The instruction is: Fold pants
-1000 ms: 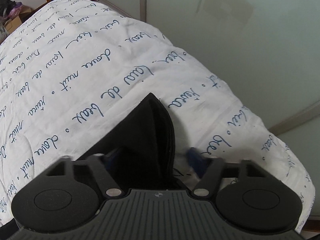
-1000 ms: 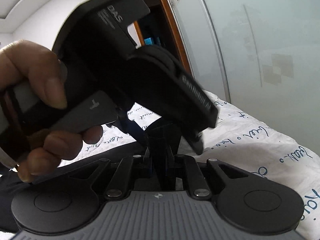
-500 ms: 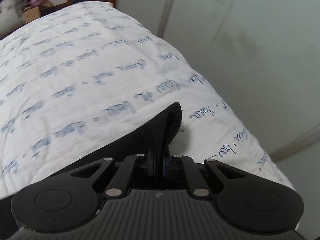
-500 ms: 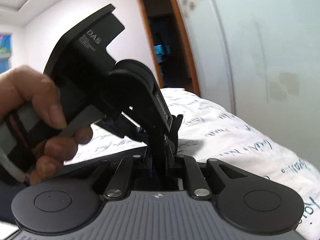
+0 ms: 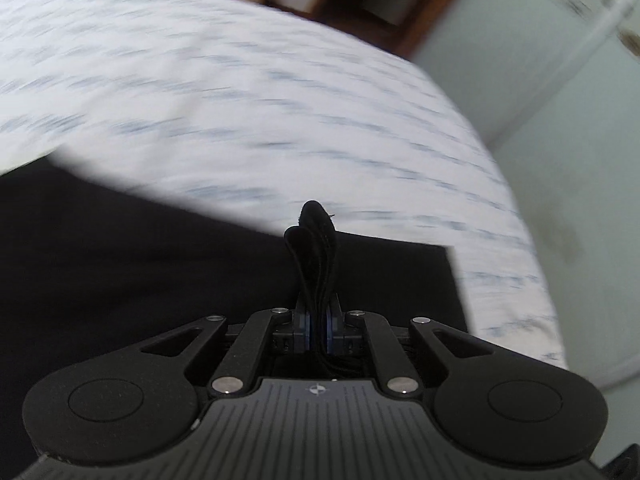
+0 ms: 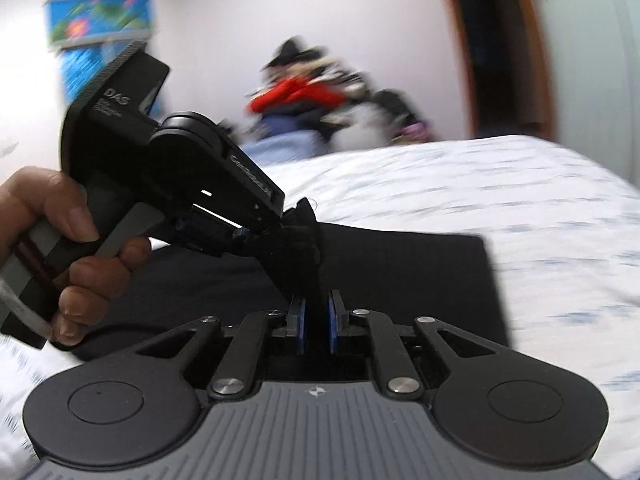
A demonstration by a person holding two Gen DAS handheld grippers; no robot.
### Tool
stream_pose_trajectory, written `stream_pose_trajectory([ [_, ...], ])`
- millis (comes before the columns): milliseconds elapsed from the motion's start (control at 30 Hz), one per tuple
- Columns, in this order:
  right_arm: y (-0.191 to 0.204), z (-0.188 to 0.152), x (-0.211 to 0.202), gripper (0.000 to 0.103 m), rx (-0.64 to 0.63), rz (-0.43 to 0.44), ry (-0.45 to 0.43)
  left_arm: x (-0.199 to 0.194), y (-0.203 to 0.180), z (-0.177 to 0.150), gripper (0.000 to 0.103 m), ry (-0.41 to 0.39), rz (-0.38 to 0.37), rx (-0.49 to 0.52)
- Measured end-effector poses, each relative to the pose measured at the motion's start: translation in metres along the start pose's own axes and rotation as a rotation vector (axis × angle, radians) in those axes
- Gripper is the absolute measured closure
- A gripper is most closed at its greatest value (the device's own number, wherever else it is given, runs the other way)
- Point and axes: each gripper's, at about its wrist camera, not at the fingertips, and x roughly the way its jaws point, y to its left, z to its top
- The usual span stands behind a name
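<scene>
A white bedspread (image 5: 240,100) printed with blurred blue script covers the bed and fills most of both views, with a pale wall panel (image 5: 580,160) and a brown door frame (image 5: 436,12) beyond it. The black pants (image 5: 140,272) lie spread across the near part of the bedspread, their straight edge ending toward the right. A heap of clothes (image 6: 320,96) sits past the far end of the bed. The left gripper (image 5: 316,326) is clenched on a bunched fold of the pants that sticks up between its blue pads, a person's hand (image 6: 68,252) gripping its handle. The right gripper (image 6: 316,324) is likewise clamped on the pants fabric, just beside the left one
</scene>
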Motion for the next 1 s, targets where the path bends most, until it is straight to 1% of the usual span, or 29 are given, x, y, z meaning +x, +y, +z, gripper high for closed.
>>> stream_pose_trajectory([
  [67, 0.03, -0.003, 0.015, 0.092, -0.071, 0.042, 0.04, -0.007, 0.035, -0.004, 0.092, 0.007, 0.018, -0.047],
  [100, 0.043, -0.006, 0.021, 0.092, -0.108, 0.054, 0.058, -0.009, 0.051, -0.004, 0.092, 0.015, 0.005, -0.076],
  [200, 0.075, -0.014, 0.038, 0.092, -0.199, 0.052, 0.111, -0.012, 0.088, -0.005, 0.089, 0.031, -0.091, -0.153],
  [267, 0.092, -0.018, 0.046, 0.092, -0.255, 0.022, 0.13, -0.015, 0.1, -0.003, 0.089, 0.015, -0.119, -0.181],
  [367, 0.1, -0.017, 0.048, 0.092, -0.267, 0.013, 0.136, -0.025, 0.107, -0.003, 0.091, -0.029, -0.125, -0.177],
  [467, 0.101, -0.017, 0.051, 0.092, -0.257, 0.018, 0.149, -0.026, 0.114, -0.008, 0.093, -0.03, -0.137, -0.183],
  [533, 0.107, -0.016, 0.062, 0.092, -0.265, 0.009, 0.158, -0.027, 0.117, -0.014, 0.096, -0.034, -0.15, -0.193],
  [600, 0.11, -0.017, 0.061, 0.092, -0.263, 0.005, 0.142, -0.03, 0.118, -0.018, 0.098, -0.048, -0.167, -0.212],
  [667, 0.11, -0.016, 0.057, 0.092, -0.244, 0.021, 0.12, -0.034, 0.119, -0.021, 0.099, -0.063, -0.174, -0.231],
  [733, 0.11, -0.016, 0.057, 0.092, -0.25, 0.031, 0.122, -0.041, 0.123, -0.023, 0.099, -0.079, -0.18, -0.246],
  [833, 0.119, -0.014, 0.063, 0.092, -0.256, 0.061, 0.122, -0.055, 0.128, -0.025, 0.099, -0.101, -0.172, -0.255],
  [933, 0.122, -0.011, 0.076, 0.092, -0.271, 0.093, 0.13, -0.063, 0.135, -0.025, 0.099, -0.12, -0.141, -0.251],
  [1000, 0.128, -0.014, 0.085, 0.092, -0.29, 0.103, 0.144, -0.059, 0.144, -0.027, 0.099, -0.106, -0.112, -0.271],
])
